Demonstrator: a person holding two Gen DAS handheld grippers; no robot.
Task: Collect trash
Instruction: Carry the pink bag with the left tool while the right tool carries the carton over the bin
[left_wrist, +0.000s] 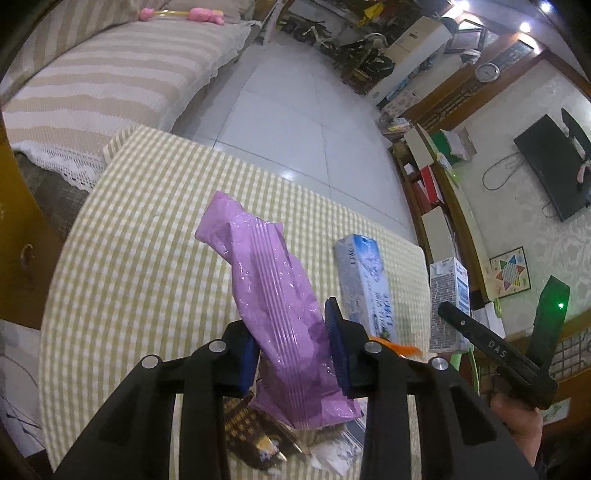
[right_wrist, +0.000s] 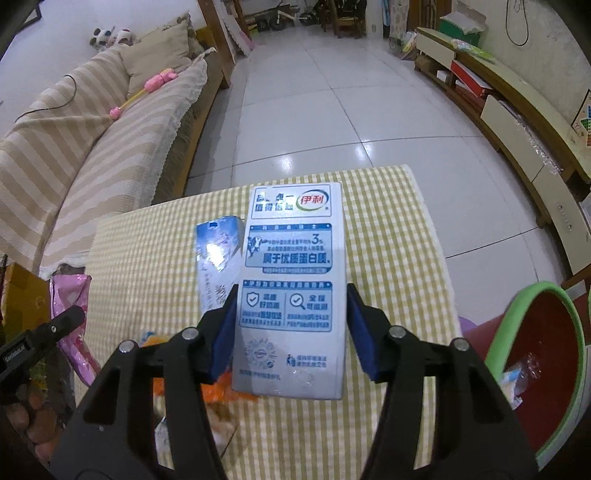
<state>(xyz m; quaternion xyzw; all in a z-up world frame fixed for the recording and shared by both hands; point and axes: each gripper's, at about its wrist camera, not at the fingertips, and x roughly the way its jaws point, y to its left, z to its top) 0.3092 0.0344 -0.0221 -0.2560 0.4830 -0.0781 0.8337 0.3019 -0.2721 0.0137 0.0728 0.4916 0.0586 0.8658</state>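
My left gripper is shut on a purple plastic wrapper and holds it above the checked tablecloth. My right gripper is shut on a white and blue milk carton, lifted over the table; the carton also shows in the left wrist view. A second blue carton lies on the cloth, also in the right wrist view. A brown wrapper and orange scraps lie near the front edge. A red bin with a green rim stands at the right, holding some trash.
A striped sofa runs along the left with a pink toy on it. White tiled floor lies beyond the table. A low cabinet and a wall television are on the right.
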